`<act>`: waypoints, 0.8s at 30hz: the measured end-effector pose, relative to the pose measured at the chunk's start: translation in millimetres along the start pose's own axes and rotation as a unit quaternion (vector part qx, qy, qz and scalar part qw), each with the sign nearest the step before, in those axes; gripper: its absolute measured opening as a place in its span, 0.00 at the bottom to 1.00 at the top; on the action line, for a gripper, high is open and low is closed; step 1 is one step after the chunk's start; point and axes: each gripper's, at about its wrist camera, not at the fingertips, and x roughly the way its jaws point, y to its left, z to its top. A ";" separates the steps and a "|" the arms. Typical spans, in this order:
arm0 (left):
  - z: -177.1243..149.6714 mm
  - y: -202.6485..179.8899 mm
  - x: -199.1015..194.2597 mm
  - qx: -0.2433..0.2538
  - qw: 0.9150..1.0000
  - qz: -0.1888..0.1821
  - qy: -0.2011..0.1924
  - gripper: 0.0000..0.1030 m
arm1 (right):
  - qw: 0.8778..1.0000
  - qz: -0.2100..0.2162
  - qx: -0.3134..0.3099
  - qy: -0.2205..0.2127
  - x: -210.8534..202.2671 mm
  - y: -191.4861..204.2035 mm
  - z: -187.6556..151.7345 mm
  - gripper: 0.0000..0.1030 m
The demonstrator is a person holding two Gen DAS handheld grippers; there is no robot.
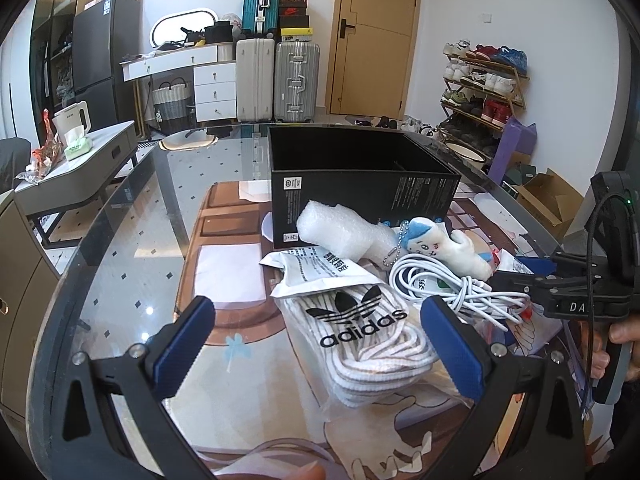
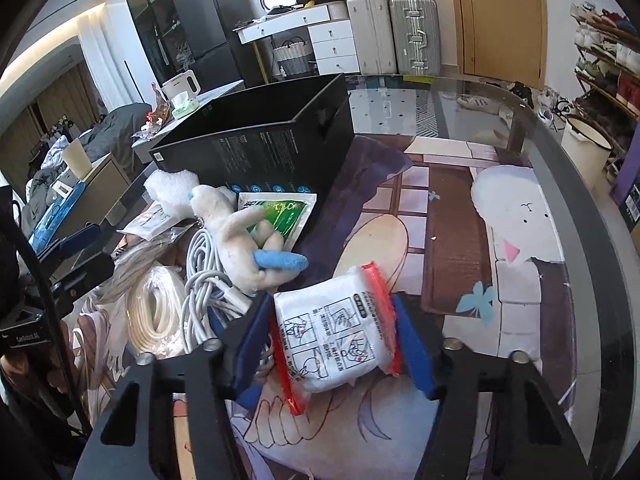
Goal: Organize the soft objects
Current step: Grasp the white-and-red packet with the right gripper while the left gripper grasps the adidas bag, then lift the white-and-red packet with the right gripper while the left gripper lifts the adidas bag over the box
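My right gripper [image 2: 332, 304] is shut on a white soft packet with red edges [image 2: 336, 340]; a blue pad presses each side of it, low over the table. Just behind it lie a white plush toy with blue parts [image 2: 244, 236], a coiled white cable [image 2: 204, 280] and a green pouch [image 2: 284, 212]. My left gripper [image 1: 318, 308] stands wide open above a bagged pack of white adidas socks [image 1: 360, 332], touching nothing. A printed grey pouch [image 1: 316, 272] and a roll of white foam wrap [image 1: 336, 228] rest in front of the open black box [image 1: 360, 184].
The pile sits on a round glass table [image 1: 132, 240] over a cartoon mat [image 2: 512, 216]. The black box [image 2: 260, 148] stands behind the pile. Suitcases [image 1: 276, 80], a drawer desk and a shoe rack [image 1: 484, 92] line the far wall. A side table [image 1: 80, 160] is at the left.
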 end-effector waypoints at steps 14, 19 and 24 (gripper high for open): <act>6.3 -4.0 14.1 -0.003 0.999 -0.010 0.030 1.00 | 0.999 -0.011 -0.010 -0.040 -26.7 4.3 -1.7 0.52; 9.0 -1.7 26.1 -0.011 0.998 -0.015 0.053 1.00 | 0.999 -0.011 -0.011 -0.045 -30.8 3.7 -1.1 0.52; 6.7 -3.1 33.8 -0.012 0.997 -0.021 0.073 0.92 | 0.999 -0.007 -0.012 -0.044 -29.9 4.8 -1.6 0.52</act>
